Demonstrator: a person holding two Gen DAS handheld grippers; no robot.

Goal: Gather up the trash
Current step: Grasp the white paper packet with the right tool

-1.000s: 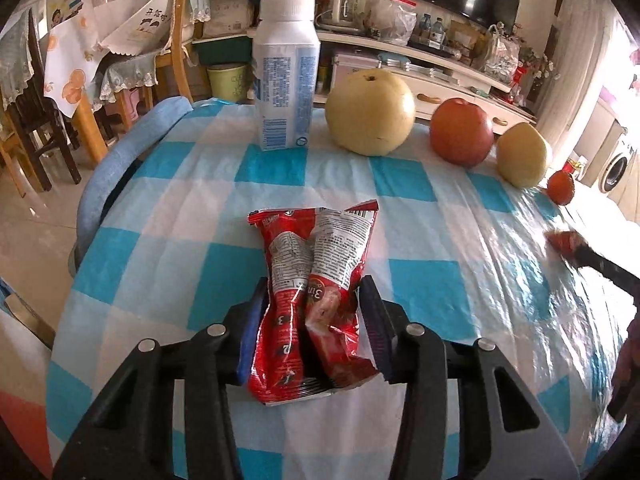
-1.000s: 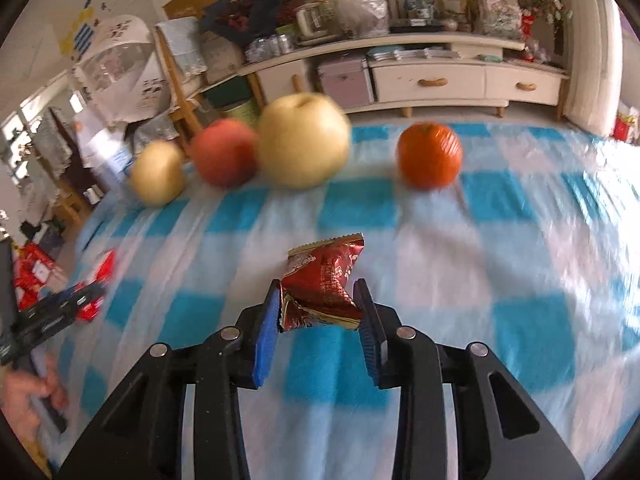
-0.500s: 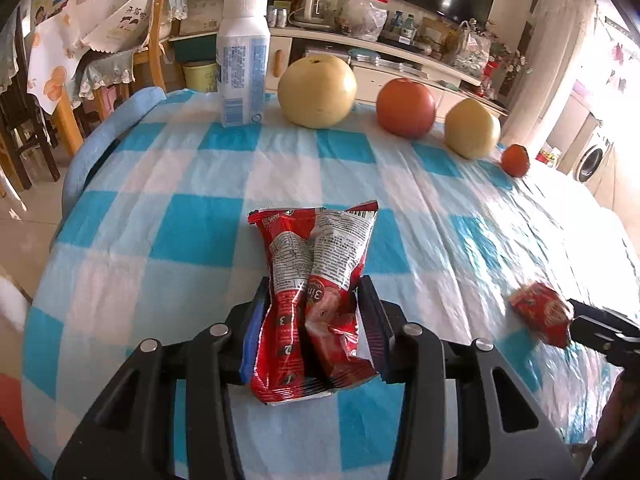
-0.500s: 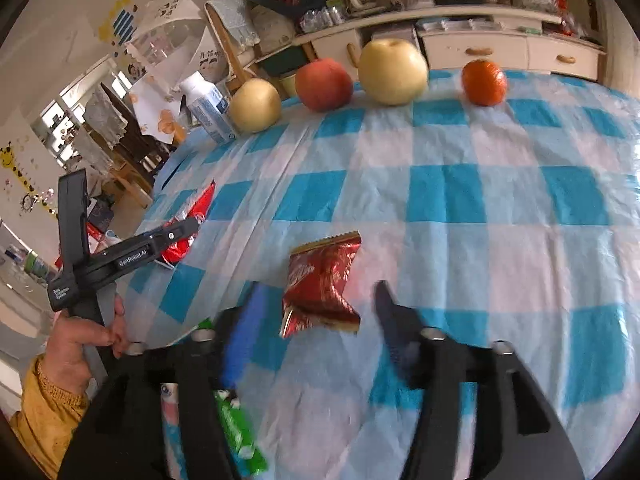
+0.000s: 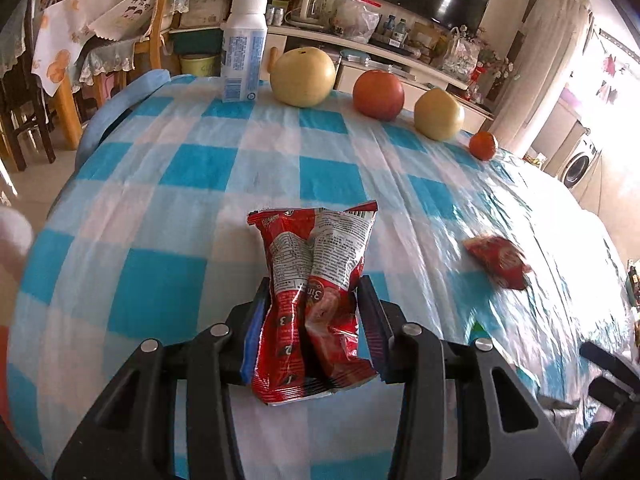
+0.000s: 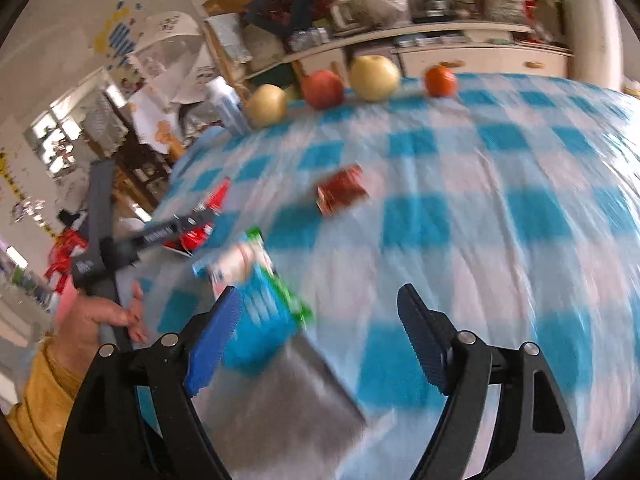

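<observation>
Green-blue wrapper (image 6: pixel 260 292), seemingly right-view only

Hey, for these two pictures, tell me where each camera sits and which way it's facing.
Left wrist: on the left gripper, looking down over the checked table toward the fruit row; its jaws are shut on a red wrapper.
Right wrist: on the right gripper, looking across the table; jaws open, just been opening, nothing gripped; left hand in view.
Shared: the small red packet, bottle, fruit.
</observation>
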